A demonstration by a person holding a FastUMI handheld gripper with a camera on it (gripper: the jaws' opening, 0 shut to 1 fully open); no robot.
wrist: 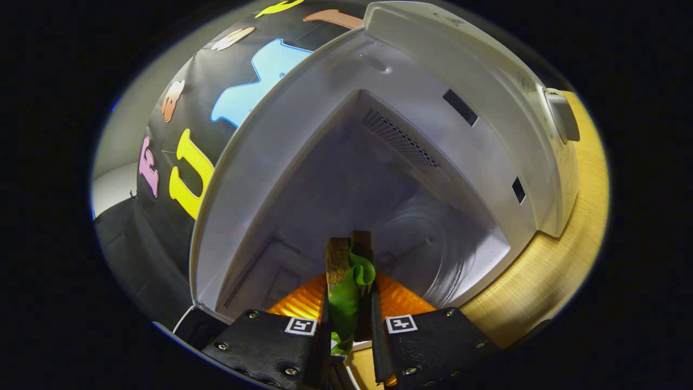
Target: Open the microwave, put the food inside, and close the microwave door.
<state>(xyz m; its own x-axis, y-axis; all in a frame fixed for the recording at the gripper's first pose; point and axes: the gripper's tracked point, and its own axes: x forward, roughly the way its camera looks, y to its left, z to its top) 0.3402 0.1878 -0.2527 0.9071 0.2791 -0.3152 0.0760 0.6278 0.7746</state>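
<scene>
Jaws (351, 325) closed on the food, held at the open mouth of the white microwave (487, 124).

Largest first: the microwave's pale cavity gapes ahead on the light wooden desk (552, 271). Both fingers pinch a sandwich-like piece, brown bread with green leaf (349, 281), above an orange ribbed plate (303, 300) by the microwave's sill. Risk, as I judge it: the floppy leaf may slip free, or the plate catch the sill.

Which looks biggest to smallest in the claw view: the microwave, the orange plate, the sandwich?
1. Microwave, door open, largest by far.
2. Orange plate.
3. Sandwich, which the claw grips; being near the camera may exaggerate it, so ranks two and three are unsure.
</scene>
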